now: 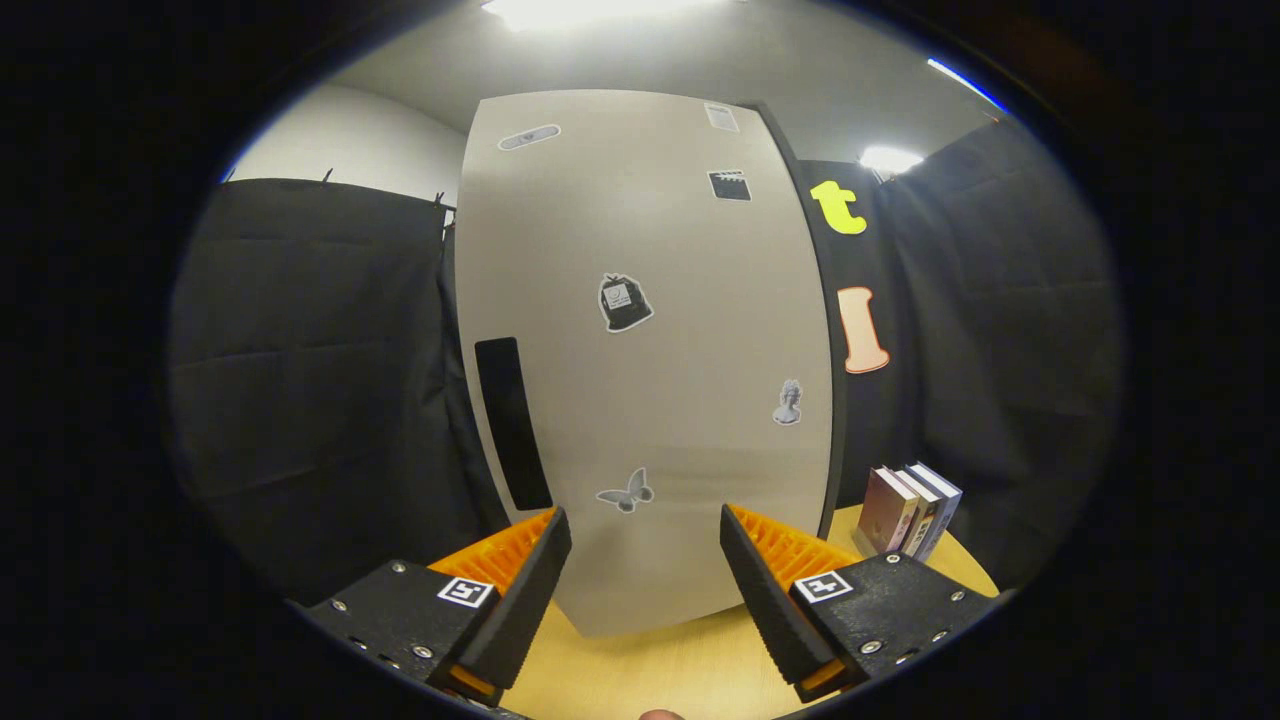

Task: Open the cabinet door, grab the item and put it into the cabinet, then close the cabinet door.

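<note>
The claw (645, 580) is wide open and holds nothing. Just ahead of it, one tall cabinet (640, 350) stands on the tabletop (660, 670) with its door shut. Three books (910, 510) stand near the tabletop's far right edge, beside the cabinet.

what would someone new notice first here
The tall pale cabinet door, shut and dotted with stickers, stands straight ahead with a dark handle slot near its left edge. The open gripper hangs just before it, holding nothing. A few books stand on the wooden table to the door's right.
</note>
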`<state>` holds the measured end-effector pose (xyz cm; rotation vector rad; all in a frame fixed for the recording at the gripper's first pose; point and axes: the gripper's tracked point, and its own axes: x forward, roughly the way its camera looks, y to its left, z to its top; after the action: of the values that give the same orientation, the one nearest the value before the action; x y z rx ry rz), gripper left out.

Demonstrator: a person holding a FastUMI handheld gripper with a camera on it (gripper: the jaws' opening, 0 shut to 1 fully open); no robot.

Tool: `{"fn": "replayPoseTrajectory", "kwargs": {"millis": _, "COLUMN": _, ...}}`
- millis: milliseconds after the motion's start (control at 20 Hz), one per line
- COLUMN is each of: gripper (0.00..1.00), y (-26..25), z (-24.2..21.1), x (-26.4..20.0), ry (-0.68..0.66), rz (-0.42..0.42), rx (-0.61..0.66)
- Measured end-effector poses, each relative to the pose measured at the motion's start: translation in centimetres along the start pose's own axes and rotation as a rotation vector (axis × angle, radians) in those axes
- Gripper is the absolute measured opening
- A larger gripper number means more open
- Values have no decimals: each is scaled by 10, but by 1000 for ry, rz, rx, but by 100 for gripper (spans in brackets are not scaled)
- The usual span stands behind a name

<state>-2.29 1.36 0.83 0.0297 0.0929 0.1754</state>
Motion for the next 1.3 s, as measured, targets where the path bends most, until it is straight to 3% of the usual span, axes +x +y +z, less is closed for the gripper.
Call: {"fn": "replayPoseTrajectory", "kwargs": {"millis": 1300, "gripper": 94, "y": 1, "z": 6, "x": 0, "ry": -1, "rz": -8, "rx": 20}}
